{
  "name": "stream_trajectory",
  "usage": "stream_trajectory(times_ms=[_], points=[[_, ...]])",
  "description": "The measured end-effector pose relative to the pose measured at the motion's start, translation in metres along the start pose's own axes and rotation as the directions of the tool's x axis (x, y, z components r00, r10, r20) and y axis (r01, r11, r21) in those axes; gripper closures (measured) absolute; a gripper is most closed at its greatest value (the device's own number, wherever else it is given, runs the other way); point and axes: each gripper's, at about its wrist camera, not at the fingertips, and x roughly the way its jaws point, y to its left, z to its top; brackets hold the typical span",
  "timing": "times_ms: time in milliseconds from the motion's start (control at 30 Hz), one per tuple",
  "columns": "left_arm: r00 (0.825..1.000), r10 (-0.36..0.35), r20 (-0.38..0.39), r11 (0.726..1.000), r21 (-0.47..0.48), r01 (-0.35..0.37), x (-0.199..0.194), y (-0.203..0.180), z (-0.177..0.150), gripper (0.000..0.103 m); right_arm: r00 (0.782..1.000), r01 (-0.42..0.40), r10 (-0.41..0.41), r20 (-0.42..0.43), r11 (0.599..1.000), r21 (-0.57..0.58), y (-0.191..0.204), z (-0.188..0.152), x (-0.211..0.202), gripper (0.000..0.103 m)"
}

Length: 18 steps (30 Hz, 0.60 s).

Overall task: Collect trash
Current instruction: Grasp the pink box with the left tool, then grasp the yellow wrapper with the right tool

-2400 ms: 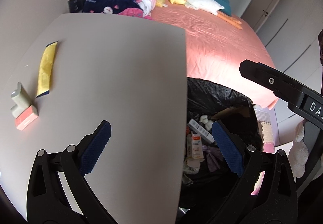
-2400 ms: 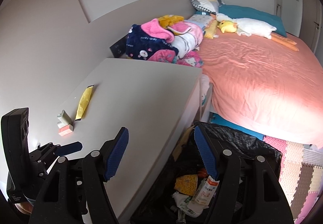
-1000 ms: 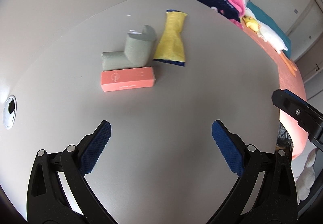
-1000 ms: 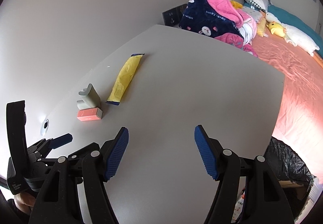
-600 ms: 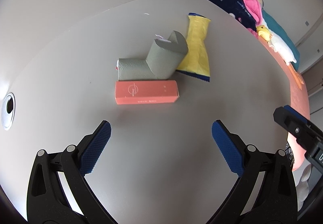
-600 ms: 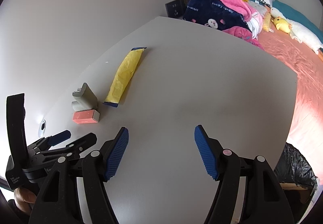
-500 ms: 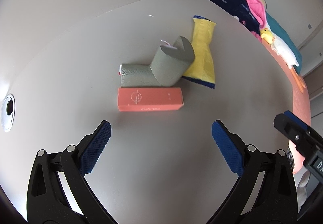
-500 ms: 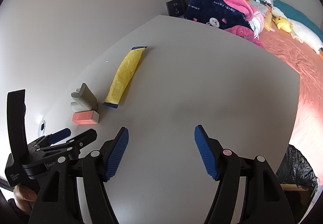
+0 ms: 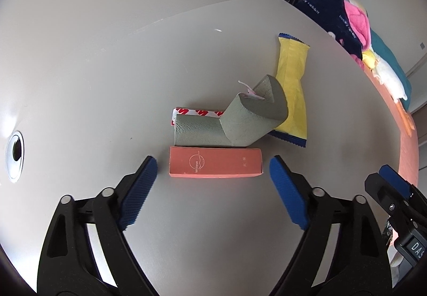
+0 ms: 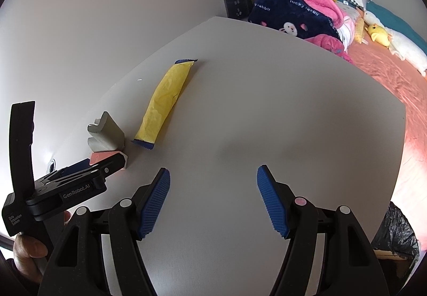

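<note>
On the grey table (image 9: 80, 69), near its wall-side edge, three pieces of trash lie in a tight cluster. The salmon-pink carton (image 9: 215, 165) lies flat, lengthwise between the blue pads of the left gripper (image 9: 213, 175). The jaws of that gripper are closing, yet each pad stands clear of the carton's ends with bare table showing on both sides. Just behind the carton and touching its long side is a bent grey foam corner guard (image 9: 232, 122), one arm flat and the other tilted up, with a red-and-white adhesive strip (image 9: 196, 111) along its far edge. The raised arm overlaps the near end of a yellow snack wrapper (image 9: 291, 82), which runs away toward the table's far corner.

The right gripper (image 10: 213, 194) hovers over the bare middle of the table, jaws at a moderate spread with nothing between them. At the table's right edge a black trash bag (image 10: 395, 229) shows below. A pile of blankets (image 10: 299, 12) lies beyond the far edge, on the pink bed (image 10: 395, 77).
</note>
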Motion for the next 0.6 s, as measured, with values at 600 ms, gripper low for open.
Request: stream_trajectory(times_ms=[600], points=[[1.0,0.001,0.005,0.998,0.055,-0.001,-0.009,0.014,-0.01,0.038,1.0,0.005,-0.005,-0.018,1.0,-0.022,0.009,0.004,0.012,0.034]])
